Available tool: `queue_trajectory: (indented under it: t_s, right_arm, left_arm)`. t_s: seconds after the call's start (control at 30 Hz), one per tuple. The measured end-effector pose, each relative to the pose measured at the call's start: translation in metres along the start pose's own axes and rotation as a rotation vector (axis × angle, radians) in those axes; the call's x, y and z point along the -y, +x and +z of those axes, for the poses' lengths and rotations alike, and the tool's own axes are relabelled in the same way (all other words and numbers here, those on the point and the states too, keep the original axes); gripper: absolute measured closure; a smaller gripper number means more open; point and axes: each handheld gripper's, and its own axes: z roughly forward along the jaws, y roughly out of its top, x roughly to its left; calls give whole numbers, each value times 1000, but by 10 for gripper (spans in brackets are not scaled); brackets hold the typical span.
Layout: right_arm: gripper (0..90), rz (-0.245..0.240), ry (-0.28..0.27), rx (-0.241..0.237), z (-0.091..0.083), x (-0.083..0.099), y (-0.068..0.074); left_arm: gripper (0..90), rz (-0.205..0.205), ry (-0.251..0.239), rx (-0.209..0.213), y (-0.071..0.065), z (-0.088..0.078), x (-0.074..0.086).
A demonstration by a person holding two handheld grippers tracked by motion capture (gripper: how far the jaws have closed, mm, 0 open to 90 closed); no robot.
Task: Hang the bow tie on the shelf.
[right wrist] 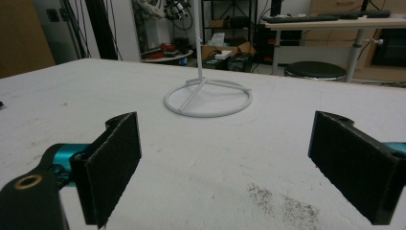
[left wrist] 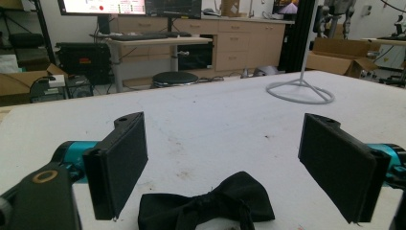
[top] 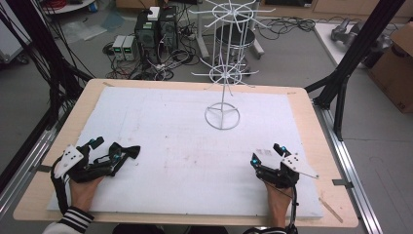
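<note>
High view: my left gripper sat at lower left, jaws spread around the black bow tie, not closed on it. My right gripper, lower right, gaped empty. Wire display stand stood upper centre, bare; I judged nothing hung yet.

Left gripper view: bow tie lay bottom centre, between the jaws.

Right gripper view: open white mat ahead, stand base well apart.

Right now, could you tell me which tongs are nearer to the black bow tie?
The left tongs: the black bow tie lies on the white mat just ahead of their open jaws. The right tongs sit far across the mat, also open.
</note>
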Motion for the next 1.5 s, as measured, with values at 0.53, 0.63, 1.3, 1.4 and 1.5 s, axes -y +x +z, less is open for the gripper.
queue_trajectory:
  t_s: [0.53,0.63,1.3,1.4,1.5]
  right_arm:
    - [99,8,2,0,0,0,0]
    - [99,3,0,0,0,0,0]
    - [99,9,4,1,0,0,0]
    - [99,7,3,0,0,0,0]
    - [100,9,4,2,0,0,0]
  left_arm:
    - [165,-34,17,-39,2,1,-1]
    - [164,-51,20,-47,3,2,-1]
    - [169,28,157,21,0,3,-34]
    - [177,32,206,38,-2,5,-39]
    - [193,57,278,54,-5,9,-41]
